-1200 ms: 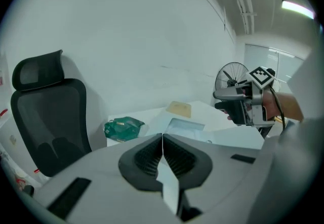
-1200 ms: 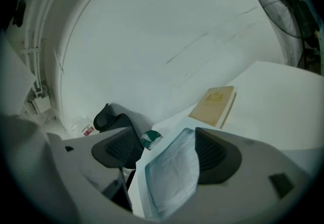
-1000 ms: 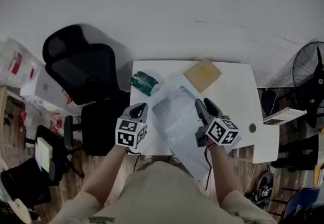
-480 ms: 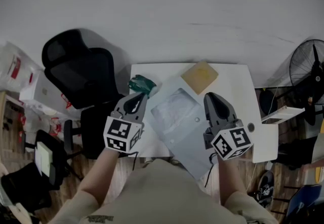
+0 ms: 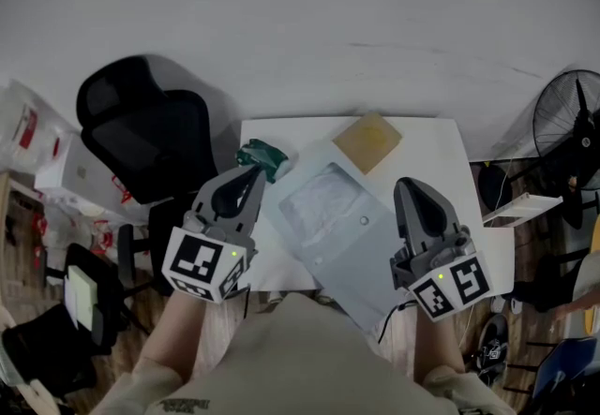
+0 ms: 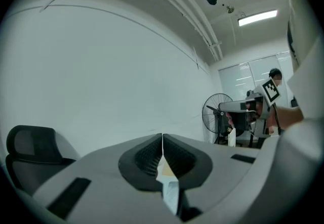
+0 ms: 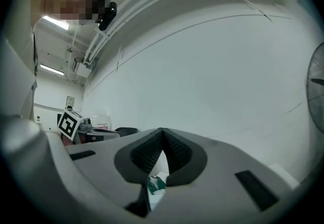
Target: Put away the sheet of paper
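- The sheet of paper (image 5: 328, 216) is laid slantwise on the white worktop (image 5: 441, 160), its near end hidden behind the person's chest (image 5: 300, 348).
- The left tongs (image 5: 248, 181) are clenched on nothing at its left.
- The right tongs (image 5: 413, 190), just closed, are clenched empty at its right.

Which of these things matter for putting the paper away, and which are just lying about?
For the job: left tool, right tool (both shut, empty), and the pale plastic folder on the table, seemingly meant for the paper.
Just lying about: brown card, green packet, black chair, fan.
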A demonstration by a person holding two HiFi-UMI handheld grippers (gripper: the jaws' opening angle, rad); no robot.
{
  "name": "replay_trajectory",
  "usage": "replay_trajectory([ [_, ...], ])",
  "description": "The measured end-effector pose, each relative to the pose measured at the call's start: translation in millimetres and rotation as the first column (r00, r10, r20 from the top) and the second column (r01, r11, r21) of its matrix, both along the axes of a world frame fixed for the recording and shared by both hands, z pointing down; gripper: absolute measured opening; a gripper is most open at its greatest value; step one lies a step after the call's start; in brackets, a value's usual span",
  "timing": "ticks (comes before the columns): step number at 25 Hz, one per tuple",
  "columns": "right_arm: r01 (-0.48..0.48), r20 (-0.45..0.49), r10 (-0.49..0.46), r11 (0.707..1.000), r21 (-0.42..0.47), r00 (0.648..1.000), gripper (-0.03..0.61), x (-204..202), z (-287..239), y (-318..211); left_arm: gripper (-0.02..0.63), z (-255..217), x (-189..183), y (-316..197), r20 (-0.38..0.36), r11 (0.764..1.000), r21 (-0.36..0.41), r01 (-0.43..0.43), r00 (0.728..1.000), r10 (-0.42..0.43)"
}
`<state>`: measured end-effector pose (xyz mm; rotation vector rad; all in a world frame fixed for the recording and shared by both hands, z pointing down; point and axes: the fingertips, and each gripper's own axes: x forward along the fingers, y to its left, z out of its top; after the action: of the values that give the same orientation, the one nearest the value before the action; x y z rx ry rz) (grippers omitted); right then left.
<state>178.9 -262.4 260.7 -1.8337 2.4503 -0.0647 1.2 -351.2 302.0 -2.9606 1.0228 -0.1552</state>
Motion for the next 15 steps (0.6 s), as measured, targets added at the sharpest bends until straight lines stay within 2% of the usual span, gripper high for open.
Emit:
replay_trajectory([
  [7,0.007,-0.006,-0.007,1.0,-0.004,1.0,0.021,-13.1,-13.0,23.9,0.021,-21.9,-8.3,19.0,-0.02,0.999,0.035,-0.011,1.0,0.012],
  [15,0.051,-0.01,-0.051,0.999,-0.019,0.999,0.021,-26.5,-8.9,32.6,0.021,-7.0,-6.8,34.4,-0.003,1.0,0.009,-0.025,1.0,0.025],
])
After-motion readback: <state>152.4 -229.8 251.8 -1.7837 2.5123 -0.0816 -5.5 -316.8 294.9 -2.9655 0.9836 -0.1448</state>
